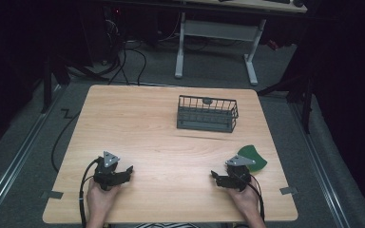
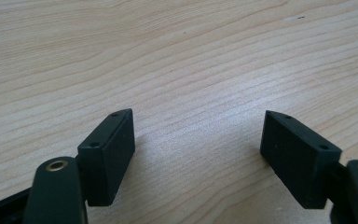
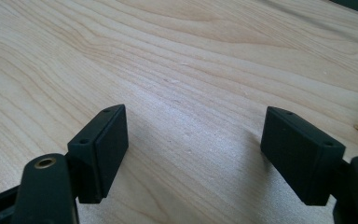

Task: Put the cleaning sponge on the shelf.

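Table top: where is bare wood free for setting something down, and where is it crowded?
Free: the table left of the wire basket, and the middle strip between the left gripper and right gripper. Crowded: the near right corner, with the green object.

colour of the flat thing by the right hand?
Dark green, lying flat on the table beside the right tongs. Shows best in the high view.

Looks like a lab or test room rather than anyone's home. There's a plain light wood table (image 1: 171,142) on grey carpet (image 1: 285,118), metal rails (image 1: 9,166) running along the floor, loose black cables (image 1: 133,61) everywhere, a white-legged desk (image 1: 218,38) at the back, and black curtains (image 1: 351,95) on both sides.
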The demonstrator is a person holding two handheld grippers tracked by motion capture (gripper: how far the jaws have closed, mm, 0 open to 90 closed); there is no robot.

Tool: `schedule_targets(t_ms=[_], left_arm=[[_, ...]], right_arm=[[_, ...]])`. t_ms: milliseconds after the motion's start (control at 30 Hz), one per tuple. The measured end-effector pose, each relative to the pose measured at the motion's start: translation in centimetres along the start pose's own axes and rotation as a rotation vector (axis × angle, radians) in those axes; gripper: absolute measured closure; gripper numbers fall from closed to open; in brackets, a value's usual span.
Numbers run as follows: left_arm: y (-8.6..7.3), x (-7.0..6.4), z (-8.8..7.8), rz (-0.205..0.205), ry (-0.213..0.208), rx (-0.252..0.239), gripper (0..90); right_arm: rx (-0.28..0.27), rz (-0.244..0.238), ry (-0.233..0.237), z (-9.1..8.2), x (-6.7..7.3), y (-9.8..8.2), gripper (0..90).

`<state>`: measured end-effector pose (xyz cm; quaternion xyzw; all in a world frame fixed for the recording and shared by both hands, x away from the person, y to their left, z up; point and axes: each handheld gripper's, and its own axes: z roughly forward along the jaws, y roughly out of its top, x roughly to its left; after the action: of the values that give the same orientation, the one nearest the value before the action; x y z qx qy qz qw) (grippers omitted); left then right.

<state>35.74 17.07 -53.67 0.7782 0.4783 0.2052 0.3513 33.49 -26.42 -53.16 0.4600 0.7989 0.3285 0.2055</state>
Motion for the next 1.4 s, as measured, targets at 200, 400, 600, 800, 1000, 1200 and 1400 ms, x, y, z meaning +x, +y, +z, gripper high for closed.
schedule_targets(t_ms=[200, 400, 600, 800, 1000, 1200, 1400], left_arm=[[0.0, 0.0, 0.0, 0.001, -0.003, -0.001, 27.4], [0.0, 0.0, 0.0, -0.002, 0.000, -0.001, 27.6], [0.1, 0.0, 0.1, 0.004, -0.006, 0.001, 26.4], [0.1, 0.0, 0.1, 0.002, -0.001, -0.001, 27.7], [0.2, -0.3, 0.2, 0.005, -0.017, -0.004, 29.9], [0.5, -0.5, 0.3, 0.010, -0.024, -0.001, 31.1], [0.9, -0.8, -0.1, 0.010, -0.020, -0.031, 32.5]], right_arm=[[0.003, -0.004, 0.013, 0.0, 0.0, 0.0, 23.1], [0.002, -0.001, 0.011, 0.0, 0.0, 0.0, 23.0], [0.002, -0.001, 0.012, 0.0, 0.0, 0.0, 23.3], [-0.013, -0.005, 0.011, -0.1, 0.1, -0.1, 32.9], [-0.015, -0.001, 0.005, -0.2, 0.1, -0.1, 36.4], [-0.038, 0.009, 0.004, -0.8, -0.1, 0.0, 41.6], [-0.075, 0.014, -0.034, -1.4, -0.3, 0.1, 48.8]])
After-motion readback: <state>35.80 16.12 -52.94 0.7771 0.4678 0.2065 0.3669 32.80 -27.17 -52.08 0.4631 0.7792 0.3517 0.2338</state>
